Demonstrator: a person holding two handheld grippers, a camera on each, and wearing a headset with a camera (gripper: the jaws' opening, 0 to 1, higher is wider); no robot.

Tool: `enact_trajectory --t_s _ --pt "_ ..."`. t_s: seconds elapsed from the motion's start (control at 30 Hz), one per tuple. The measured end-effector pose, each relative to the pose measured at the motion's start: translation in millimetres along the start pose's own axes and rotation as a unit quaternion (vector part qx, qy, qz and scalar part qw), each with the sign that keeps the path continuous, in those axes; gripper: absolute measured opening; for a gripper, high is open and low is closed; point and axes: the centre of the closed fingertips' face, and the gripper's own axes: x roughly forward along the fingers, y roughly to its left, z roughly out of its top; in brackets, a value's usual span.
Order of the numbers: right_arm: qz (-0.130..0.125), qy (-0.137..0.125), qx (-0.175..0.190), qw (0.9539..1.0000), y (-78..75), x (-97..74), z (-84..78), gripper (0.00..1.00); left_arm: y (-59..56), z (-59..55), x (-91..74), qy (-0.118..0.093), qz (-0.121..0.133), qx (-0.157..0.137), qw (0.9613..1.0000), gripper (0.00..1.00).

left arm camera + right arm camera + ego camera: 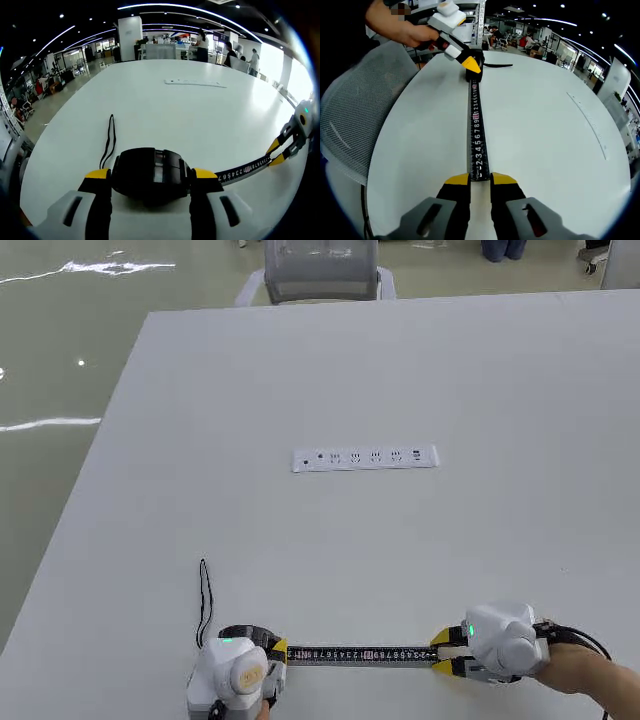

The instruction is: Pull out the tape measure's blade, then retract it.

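Left gripper [150, 174] clamps tape measure [145, 162]; right gripper [480, 179] pinches blade [477, 125] tip; likely mid-pull: draw straight away from left gripper, blade flat.

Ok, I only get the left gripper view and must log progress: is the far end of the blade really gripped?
Observer: Yes, the right gripper is shut on the tip of the blade, right where the numbers start.
Operator: It looks bent in my fisheye.
Observer: The head view shows it straight and flat on the table, from the tape measure to that gripper.
Operator: Anything beside that gripper?
Observer: A grey mesh chair sits close against the table's edge.
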Motion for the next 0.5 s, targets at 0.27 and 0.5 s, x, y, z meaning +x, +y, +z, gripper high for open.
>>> enact_trajectory --t_s 0.27,0.5 --pt "-0.005 -0.003 0.000 1.0000 -1.3 -2.3 1.7 0.13 0.1 -1.1 1.3 0.003 -0.002 0.000 1.0000 0.59" --pt "-0.008 -0.003 -0.001 1.0000 -2.7 -2.1 1.3 0.13 1.3 -1.0 -0.8 0.005 -0.010 -0.012 0.9999 0.59"
